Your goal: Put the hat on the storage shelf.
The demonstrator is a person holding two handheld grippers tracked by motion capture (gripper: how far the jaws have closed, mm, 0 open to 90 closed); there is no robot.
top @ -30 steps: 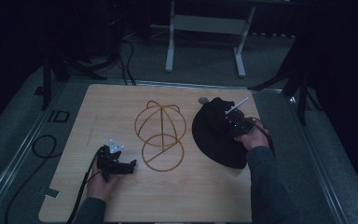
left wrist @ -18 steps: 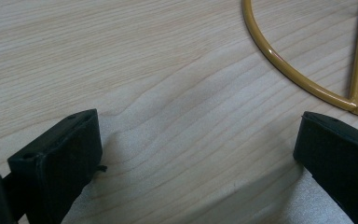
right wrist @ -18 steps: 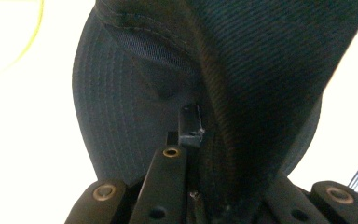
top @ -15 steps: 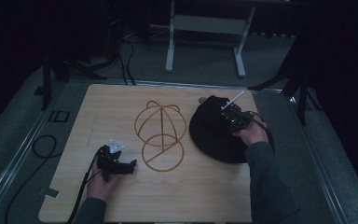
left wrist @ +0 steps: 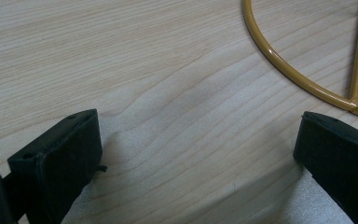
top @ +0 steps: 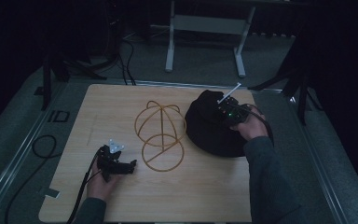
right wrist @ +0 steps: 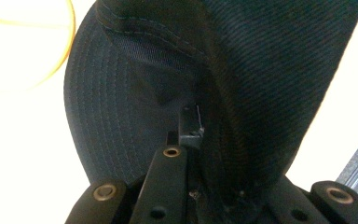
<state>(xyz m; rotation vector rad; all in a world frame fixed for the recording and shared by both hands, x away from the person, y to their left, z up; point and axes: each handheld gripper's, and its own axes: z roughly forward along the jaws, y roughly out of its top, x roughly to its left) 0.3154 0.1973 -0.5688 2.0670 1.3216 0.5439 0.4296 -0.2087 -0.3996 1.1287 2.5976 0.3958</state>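
Observation:
A dark hat (top: 212, 135) lies at the right of the wooden table (top: 98, 107); my right gripper (top: 224, 111) is shut on a fold of its fabric at the far side. In the right gripper view the jaws pinch the hat (right wrist: 135, 93) near the inner seam, right gripper (right wrist: 191, 135), with the brim spread beyond. A gold wire hat stand (top: 161, 135) stands at mid-table. My left gripper (top: 127, 166) rests low on the table near the stand's base ring (left wrist: 298, 79), jaws wide open, left gripper (left wrist: 196, 154) over bare wood.
A metal rail (top: 321, 168) runs along the table's right edge. Cables (top: 42, 144) lie on the floor at left. A grey frame (top: 205, 28) stands beyond the far edge. Bare wood stretches along the front of the table.
My right gripper has moved a little left and away with the hat's fabric, and the hat has shifted with it. The left gripper has stayed put.

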